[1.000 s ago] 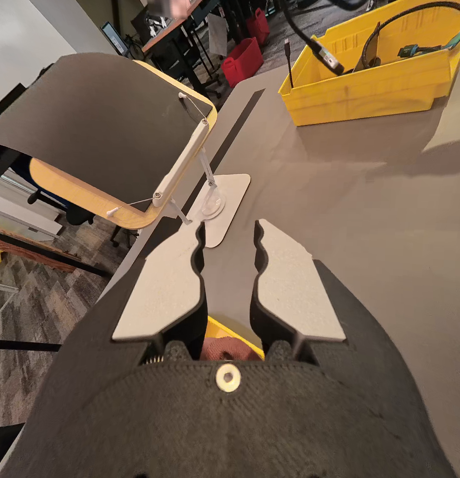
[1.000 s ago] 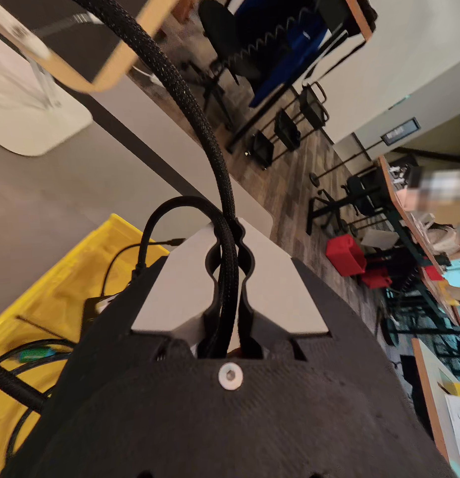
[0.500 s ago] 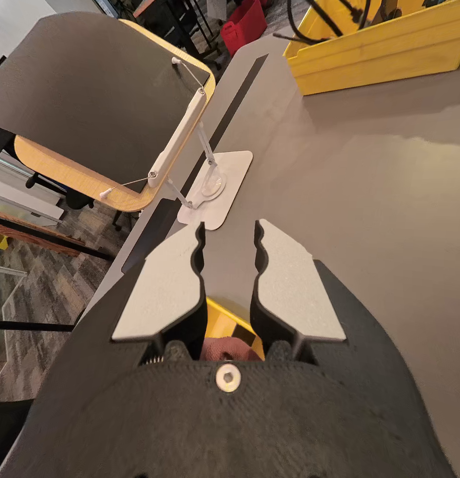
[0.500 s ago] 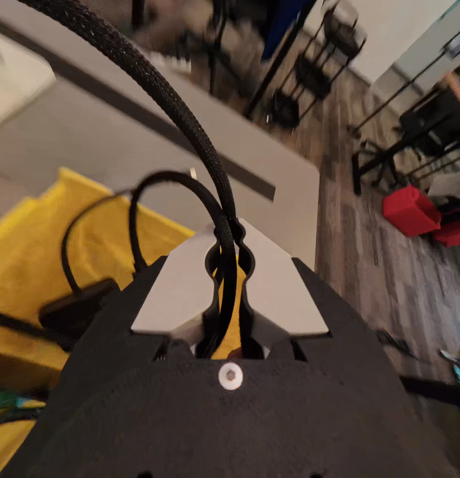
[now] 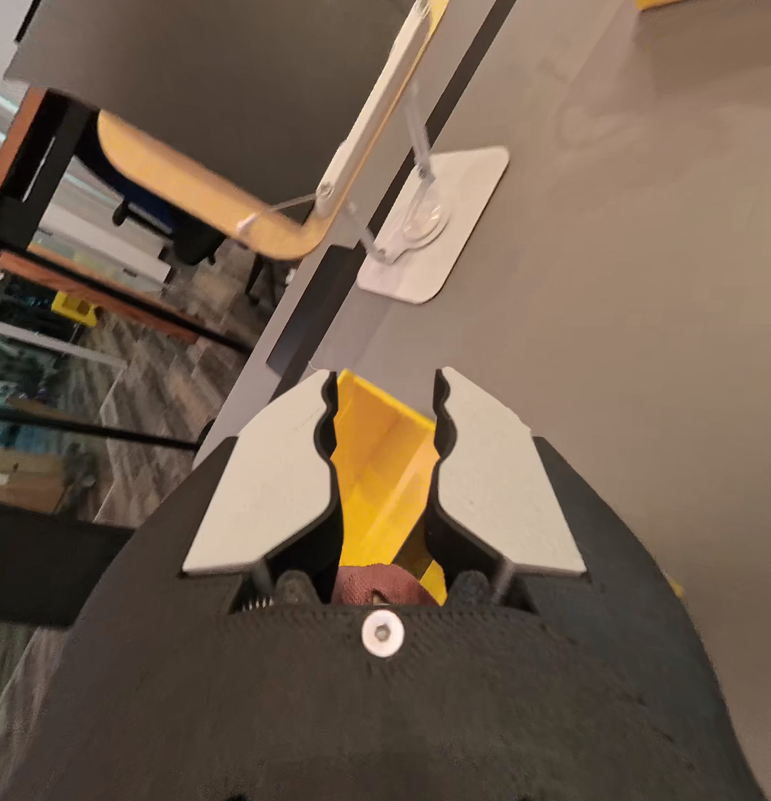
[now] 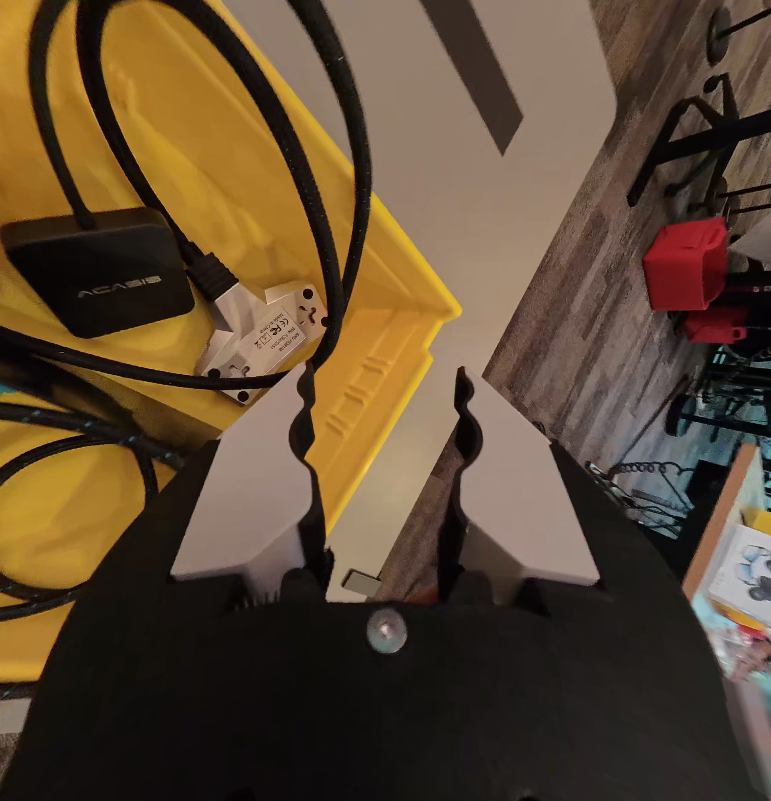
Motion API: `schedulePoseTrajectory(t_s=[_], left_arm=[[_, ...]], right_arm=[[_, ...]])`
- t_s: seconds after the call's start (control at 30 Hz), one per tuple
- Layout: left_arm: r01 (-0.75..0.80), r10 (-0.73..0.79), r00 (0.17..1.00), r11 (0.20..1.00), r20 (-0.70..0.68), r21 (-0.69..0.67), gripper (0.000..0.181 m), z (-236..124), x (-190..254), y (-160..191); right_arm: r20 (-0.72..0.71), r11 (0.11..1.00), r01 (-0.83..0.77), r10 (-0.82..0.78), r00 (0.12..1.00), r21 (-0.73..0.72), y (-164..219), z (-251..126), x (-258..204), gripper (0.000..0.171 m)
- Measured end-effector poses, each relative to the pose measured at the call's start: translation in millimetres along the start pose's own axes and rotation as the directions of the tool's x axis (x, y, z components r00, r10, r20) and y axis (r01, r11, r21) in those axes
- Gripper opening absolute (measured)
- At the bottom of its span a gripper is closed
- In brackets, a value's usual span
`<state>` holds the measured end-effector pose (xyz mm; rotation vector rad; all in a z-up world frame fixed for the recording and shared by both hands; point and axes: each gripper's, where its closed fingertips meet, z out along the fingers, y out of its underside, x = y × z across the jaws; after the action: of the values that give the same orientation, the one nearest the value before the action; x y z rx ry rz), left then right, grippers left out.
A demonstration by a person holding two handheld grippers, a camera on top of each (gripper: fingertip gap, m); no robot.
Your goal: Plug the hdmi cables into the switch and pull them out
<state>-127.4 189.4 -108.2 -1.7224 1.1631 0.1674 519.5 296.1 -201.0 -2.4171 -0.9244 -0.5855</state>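
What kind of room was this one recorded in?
Probably a shared office or lab workspace. A grey table carries a yellow bin of cables and electronics, other desks and office chairs stand on a patterned carpet, and red bins sit on the floor beyond.

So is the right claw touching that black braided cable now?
Cannot tell. In the right wrist view the right gripper is open and empty, but the braided cable passes right behind one fingertip.

My right hand-held gripper [image 6: 382, 381] now gapes, the braided cable [image 6: 327, 182] released into the yellow bin [image 6: 375, 329]; my left sinks toward a second bin [image 5: 383, 455]
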Motion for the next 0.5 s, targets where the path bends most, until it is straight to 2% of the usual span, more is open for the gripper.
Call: schedulePoseTrajectory(t_s=[0.03,0.13,0.2,0.3,0.37,0.43,0.5], left_arm=[[0.000,0.001,0.999,0.999,0.033,-0.046,0.044,-1.9,-8.5,13.1],[0.049,-0.023,0.992,0.978,0.127,-0.201,0.054,-10.5,-32.6,66.5],[0.140,-0.102,0.983,0.952,0.150,-0.271,0.063,-18.4,-39.0,106.0],[0.327,-0.268,0.939,0.886,0.214,-0.329,0.083,-33.3,-44.6,164.3],[0.423,-0.345,0.902,0.828,0.260,-0.367,0.087,-44.8,-44.3,201.9],[0.506,-0.443,0.862,0.757,0.246,-0.414,0.096,-51.8,-30.3,233.2],[0.564,-0.516,0.823,0.698,0.237,-0.441,0.097,-55.0,-16.4,255.5]], right_arm=[[0.007,0.999,-0.029,0.028,1.000,0.026,3.2,-7.4,1.7,0.067],[0.078,0.987,-0.146,0.141,0.987,0.065,26.8,-20.0,-1.4,0.078],[0.164,0.975,-0.216,0.206,0.965,0.046,50.4,-18.9,-13.2,0.088],[0.241,0.961,-0.276,0.263,0.934,0.021,82.6,-10.9,-29.5,0.087],[0.315,0.945,-0.327,0.307,0.898,0.011,95.6,-6.3,-44.5,0.083],[0.374,0.935,-0.354,0.327,0.868,0.005,103.2,-3.0,-59.1,0.082],[0.423,0.930,-0.367,0.331,0.844,0.004,105.3,-1.5,-72.7,0.074]])
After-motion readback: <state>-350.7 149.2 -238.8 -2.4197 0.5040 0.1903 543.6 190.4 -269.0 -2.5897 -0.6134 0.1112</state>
